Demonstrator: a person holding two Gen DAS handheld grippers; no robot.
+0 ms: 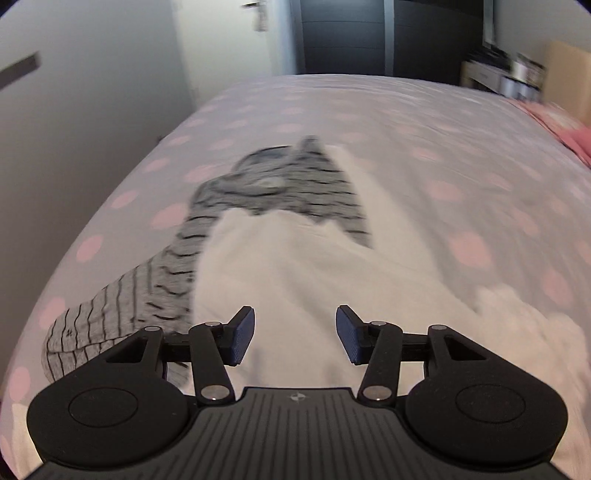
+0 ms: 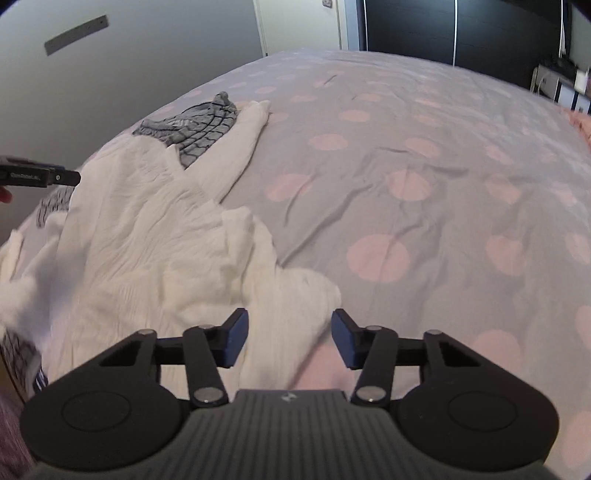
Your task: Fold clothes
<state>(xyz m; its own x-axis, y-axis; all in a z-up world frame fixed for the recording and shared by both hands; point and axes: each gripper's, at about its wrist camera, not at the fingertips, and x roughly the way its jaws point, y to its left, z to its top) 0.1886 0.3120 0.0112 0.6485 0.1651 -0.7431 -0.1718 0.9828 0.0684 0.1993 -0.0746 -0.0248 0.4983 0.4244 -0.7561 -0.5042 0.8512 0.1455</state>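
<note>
A white crinkled garment (image 1: 295,266) lies spread on the bed over a grey garment with thin black stripes (image 1: 280,184). My left gripper (image 1: 294,334) is open and empty, hovering over the near part of the white garment. In the right wrist view the white garment (image 2: 147,236) lies at the left, and the grey striped garment (image 2: 199,125) sticks out at its far end. My right gripper (image 2: 289,338) is open and empty above the white garment's near right edge. The left gripper's tip (image 2: 55,177) shows at the left edge of that view.
The bed has a grey cover with pink dots (image 2: 406,166). A white wall (image 1: 74,110) runs along the bed's left side. Dark wardrobe doors (image 1: 351,33) stand beyond the far end. A shelf with items (image 1: 506,74) and pink bedding (image 1: 554,122) are at the far right.
</note>
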